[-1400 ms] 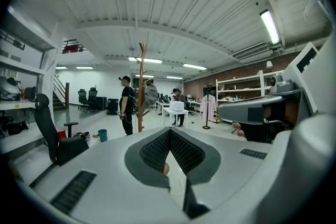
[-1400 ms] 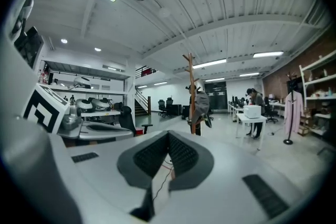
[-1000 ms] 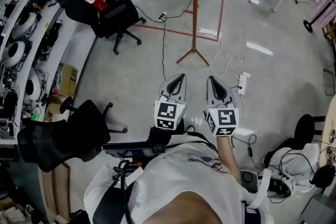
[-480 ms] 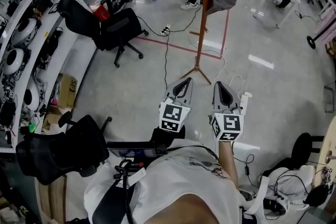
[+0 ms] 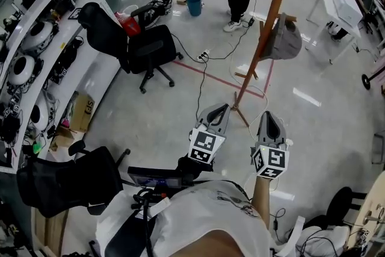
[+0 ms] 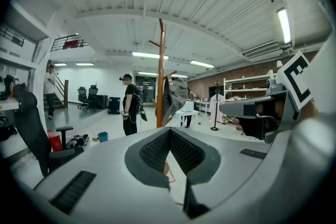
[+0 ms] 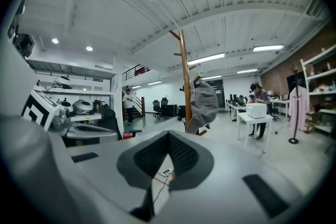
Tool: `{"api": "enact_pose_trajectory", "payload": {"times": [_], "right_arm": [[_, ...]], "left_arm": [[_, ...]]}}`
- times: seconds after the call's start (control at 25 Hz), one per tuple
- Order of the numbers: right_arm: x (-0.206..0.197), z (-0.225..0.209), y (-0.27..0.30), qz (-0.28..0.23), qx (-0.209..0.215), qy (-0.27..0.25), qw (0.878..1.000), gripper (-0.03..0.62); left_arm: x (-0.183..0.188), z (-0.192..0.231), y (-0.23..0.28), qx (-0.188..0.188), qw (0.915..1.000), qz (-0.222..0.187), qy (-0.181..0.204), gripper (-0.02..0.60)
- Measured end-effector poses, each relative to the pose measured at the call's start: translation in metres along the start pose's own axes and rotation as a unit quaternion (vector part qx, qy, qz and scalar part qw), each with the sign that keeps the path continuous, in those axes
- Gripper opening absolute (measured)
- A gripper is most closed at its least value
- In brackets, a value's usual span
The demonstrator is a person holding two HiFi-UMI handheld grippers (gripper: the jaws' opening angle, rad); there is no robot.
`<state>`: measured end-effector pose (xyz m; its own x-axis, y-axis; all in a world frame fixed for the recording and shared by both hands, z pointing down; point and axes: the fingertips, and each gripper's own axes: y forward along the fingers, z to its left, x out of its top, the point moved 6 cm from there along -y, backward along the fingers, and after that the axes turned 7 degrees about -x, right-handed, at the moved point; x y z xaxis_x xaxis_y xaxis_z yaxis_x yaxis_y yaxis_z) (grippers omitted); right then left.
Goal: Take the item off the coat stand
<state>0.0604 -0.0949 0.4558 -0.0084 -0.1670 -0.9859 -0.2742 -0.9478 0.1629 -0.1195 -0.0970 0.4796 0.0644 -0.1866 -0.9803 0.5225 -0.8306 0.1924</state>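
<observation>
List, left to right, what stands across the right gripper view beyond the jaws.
left gripper → person in white shirt → coat stand → grey hanging item → white table → pink garment

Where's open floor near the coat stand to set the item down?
Bare floor lies between the office chair and the coat stand base, and right of it toward the white table. Cables crowd the stand's foot.
</observation>
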Motion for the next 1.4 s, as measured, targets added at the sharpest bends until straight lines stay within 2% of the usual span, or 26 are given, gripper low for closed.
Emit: {"api": "enact_pose_trajectory", "payload": {"times": [0.2, 0.44, 0.56, 1.0, 1.16, 1.4], "right_arm": [[0.005, -0.001, 0.035, -0.001, -0.008, 0.006, 1.0, 0.005], [0.012, 0.014, 0.067, 0.009, 0.004, 0.0, 1.0, 0.005], [0.02, 0.007, 0.08, 0.015, 0.01, -0.003, 1.0, 0.005], [0.054, -0.02, 0.12, -0.016, 0.049, -0.015, 0.999, 0.005], [0.057, -0.029, 0.126, -0.02, 0.048, -0.018, 0.998, 0.005], [0.067, -0.056, 0.132, -0.033, 0.024, -0.016, 0.999, 0.005]], "left_arm": [[0.008, 0.031, 0.02, -0.006, 1.0, -0.001, 0.001, 0.003], [0.017, 0.061, 0.045, -0.012, 0.9998, 0.003, -0.013, 0.003], [0.022, 0.057, 0.066, -0.017, 0.9996, 0.006, -0.021, 0.003], [0.064, 0.046, 0.127, -0.023, 0.9994, -0.022, -0.014, 0.003], [0.069, 0.043, 0.14, -0.026, 0.9994, -0.023, -0.008, 0.003], [0.077, 0.045, 0.151, -0.022, 0.9993, -0.029, -0.004, 0.003]]}}
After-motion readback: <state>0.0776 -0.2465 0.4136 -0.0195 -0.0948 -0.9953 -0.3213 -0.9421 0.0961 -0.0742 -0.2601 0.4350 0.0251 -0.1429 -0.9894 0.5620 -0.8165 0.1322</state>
